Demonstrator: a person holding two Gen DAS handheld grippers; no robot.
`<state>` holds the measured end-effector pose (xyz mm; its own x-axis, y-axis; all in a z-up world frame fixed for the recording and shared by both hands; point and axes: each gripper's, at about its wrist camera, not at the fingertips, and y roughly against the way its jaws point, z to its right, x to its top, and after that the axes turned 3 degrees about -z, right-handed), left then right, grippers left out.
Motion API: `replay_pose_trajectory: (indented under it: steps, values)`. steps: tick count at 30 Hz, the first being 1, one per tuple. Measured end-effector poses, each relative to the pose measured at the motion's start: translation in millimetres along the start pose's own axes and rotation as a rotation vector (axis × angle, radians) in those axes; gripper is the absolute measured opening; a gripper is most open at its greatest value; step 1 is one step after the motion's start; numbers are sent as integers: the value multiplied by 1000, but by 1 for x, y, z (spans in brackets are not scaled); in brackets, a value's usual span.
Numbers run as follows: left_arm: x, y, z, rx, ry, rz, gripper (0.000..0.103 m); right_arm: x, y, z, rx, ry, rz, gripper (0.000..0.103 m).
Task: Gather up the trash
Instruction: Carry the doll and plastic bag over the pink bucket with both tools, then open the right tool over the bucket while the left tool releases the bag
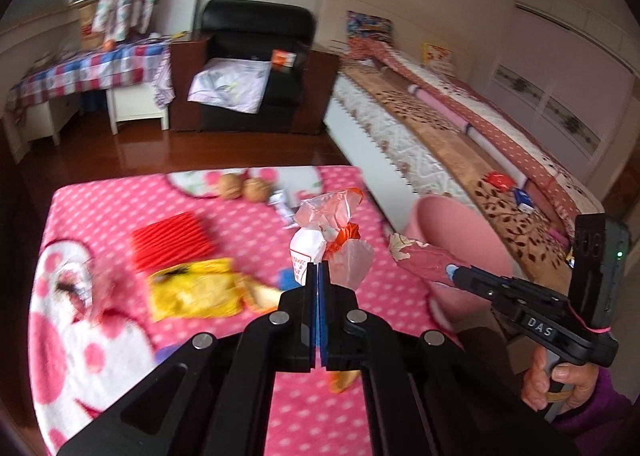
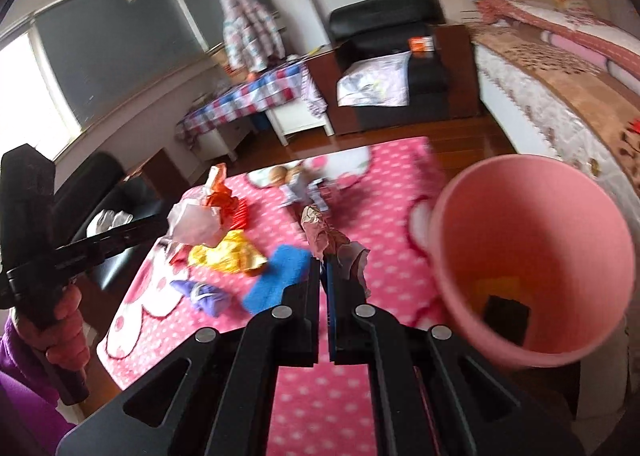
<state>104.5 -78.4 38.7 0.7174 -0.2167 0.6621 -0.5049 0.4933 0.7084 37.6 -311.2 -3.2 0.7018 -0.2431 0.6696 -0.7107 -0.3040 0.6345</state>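
Observation:
My left gripper [image 1: 318, 268] is shut on a crumpled clear and orange plastic wrapper [image 1: 330, 228], held above the pink dotted table. It also shows in the right wrist view [image 2: 200, 212]. My right gripper [image 2: 325, 264] is shut on a crumpled pink patterned wrapper [image 2: 328, 238], seen from the left wrist view [image 1: 420, 256] close to the pink bin [image 2: 532, 252]. The bin [image 1: 460, 228] stands at the table's right edge and holds yellow and black scraps. A yellow wrapper [image 1: 196, 288] lies on the table.
On the pink tablecloth [image 1: 100, 216] lie a red pleated piece [image 1: 172, 240], two walnuts [image 1: 244, 188], a foil scrap [image 1: 280, 202], a blue sponge-like piece [image 2: 276, 276] and a purple wrapper [image 2: 204, 294]. A bed [image 1: 440, 128] runs along the right. A black armchair [image 1: 256, 64] stands behind.

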Motion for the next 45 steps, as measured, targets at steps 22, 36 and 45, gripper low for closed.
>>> replay_pose_trajectory:
  steps: [22, 36, 45]
  values:
    - [22, -112, 151, -161, -235, -153, 0, -20, 36, 111, -206, -201, 59, 3]
    - [14, -137, 168, -143, -257, -195, 3, -25, 35, 128, -224, -254, 57, 4]
    - [16, -127, 163, -147, -231, -166, 30, -26, 35, 130, -204, -281, 71, 32]
